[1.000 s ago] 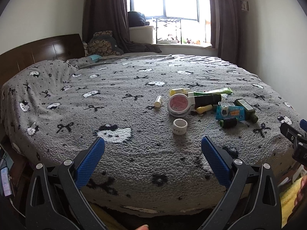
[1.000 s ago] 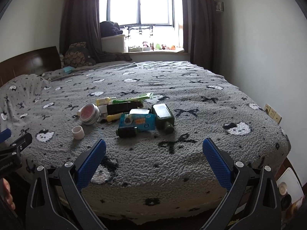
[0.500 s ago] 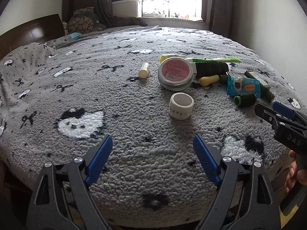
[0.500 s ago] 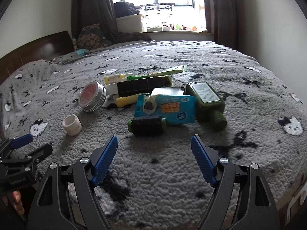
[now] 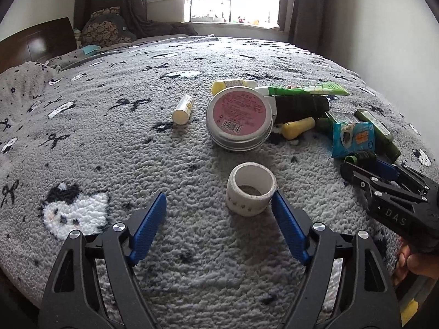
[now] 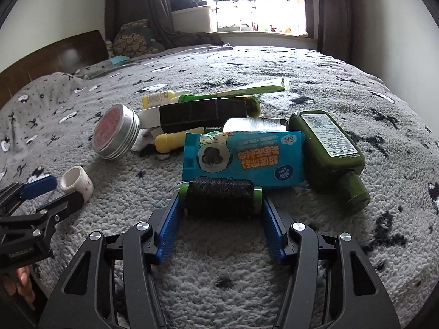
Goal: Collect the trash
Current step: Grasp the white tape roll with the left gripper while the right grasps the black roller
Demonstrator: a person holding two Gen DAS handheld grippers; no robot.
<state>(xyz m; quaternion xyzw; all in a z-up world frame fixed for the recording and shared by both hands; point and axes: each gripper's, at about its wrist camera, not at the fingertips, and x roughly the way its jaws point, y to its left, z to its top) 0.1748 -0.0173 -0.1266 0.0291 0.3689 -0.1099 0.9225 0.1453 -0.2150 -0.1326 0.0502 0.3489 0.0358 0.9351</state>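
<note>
Thread spool (image 6: 221, 193) on its side, long axis crosswise – betw. right tongs (image 6: 219, 205), closing

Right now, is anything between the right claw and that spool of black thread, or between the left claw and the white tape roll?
Nothing visible. The thread spool lies between the right claw's closing fingertips, not yet pinched. The white tape roll stands just ahead of the left claw, beside its right finger, only bare blanket between.

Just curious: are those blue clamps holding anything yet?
Not yet. The right tool brackets the black thread spool at its green ends; the left tool is empty.
</note>
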